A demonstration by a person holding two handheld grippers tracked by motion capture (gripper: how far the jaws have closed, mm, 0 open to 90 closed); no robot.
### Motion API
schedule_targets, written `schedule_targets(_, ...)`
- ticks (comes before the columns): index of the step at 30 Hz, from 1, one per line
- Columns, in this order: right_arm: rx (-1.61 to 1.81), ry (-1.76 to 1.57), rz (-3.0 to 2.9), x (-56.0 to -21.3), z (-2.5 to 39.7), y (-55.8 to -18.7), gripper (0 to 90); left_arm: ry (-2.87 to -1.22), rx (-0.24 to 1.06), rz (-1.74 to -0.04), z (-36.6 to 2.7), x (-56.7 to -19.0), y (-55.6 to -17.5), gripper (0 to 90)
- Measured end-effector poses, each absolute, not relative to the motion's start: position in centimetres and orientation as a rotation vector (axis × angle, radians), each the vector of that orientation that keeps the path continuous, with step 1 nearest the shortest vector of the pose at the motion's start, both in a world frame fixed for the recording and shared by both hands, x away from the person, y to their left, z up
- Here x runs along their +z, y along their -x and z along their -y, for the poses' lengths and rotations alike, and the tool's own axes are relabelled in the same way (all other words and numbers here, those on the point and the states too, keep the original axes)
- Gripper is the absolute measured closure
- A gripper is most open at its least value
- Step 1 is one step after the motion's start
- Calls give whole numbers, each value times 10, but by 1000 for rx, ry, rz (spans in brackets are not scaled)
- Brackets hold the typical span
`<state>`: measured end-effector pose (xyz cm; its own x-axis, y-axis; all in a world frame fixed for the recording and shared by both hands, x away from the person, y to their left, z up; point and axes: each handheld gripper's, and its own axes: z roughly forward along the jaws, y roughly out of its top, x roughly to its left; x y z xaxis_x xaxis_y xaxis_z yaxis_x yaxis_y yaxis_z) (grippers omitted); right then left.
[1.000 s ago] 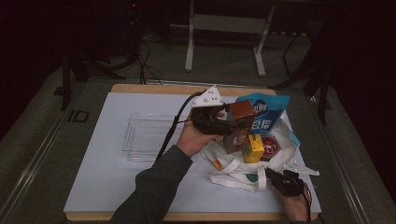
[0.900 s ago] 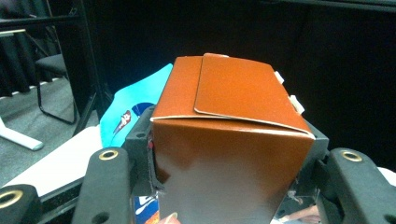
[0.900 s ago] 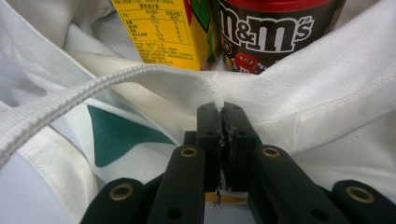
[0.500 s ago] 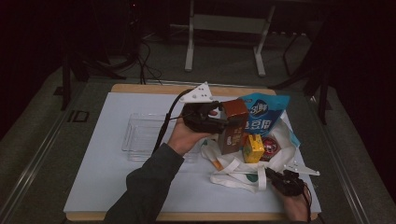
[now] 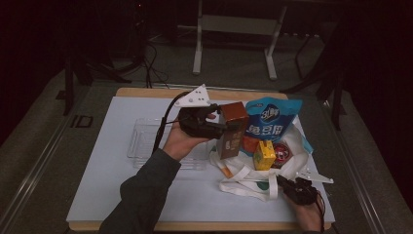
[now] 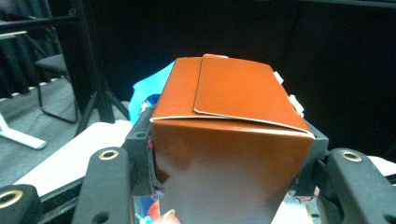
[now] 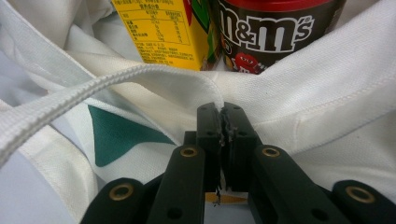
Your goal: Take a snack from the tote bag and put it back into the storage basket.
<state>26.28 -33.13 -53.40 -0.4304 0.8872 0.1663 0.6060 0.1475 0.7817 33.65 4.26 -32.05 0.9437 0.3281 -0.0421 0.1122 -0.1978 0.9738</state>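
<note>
Dark floor and metal stand legs surround a wooden table (image 5: pixel 146 92) covered by a white mat. On the mat lies a white tote bag (image 5: pixel 243 178) with a green patch, holding a yellow juice carton (image 5: pixel 263 155) with fine print too small to read and a brown jar (image 5: pixel 282 152) printed "m&m's". A blue snack pouch (image 5: pixel 270 119) with white lettering stands behind them. A clear plastic tray (image 5: pixel 141 141) sits to the left. The left gripper (image 5: pixel 221 127) clamps a brown box (image 5: pixel 232 129) between its jaws, lifted above the bag's edge beside the pouch. The right gripper (image 7: pixel 221 114) has its jaws pressed together on the bag's white fabric near a strap.
</note>
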Motion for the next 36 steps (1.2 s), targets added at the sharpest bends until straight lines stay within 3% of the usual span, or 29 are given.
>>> schedule_targets(36,1178,-1429,-2100,-534,332,-263,867,-1848,343,-492,-119,-341,-354,426)
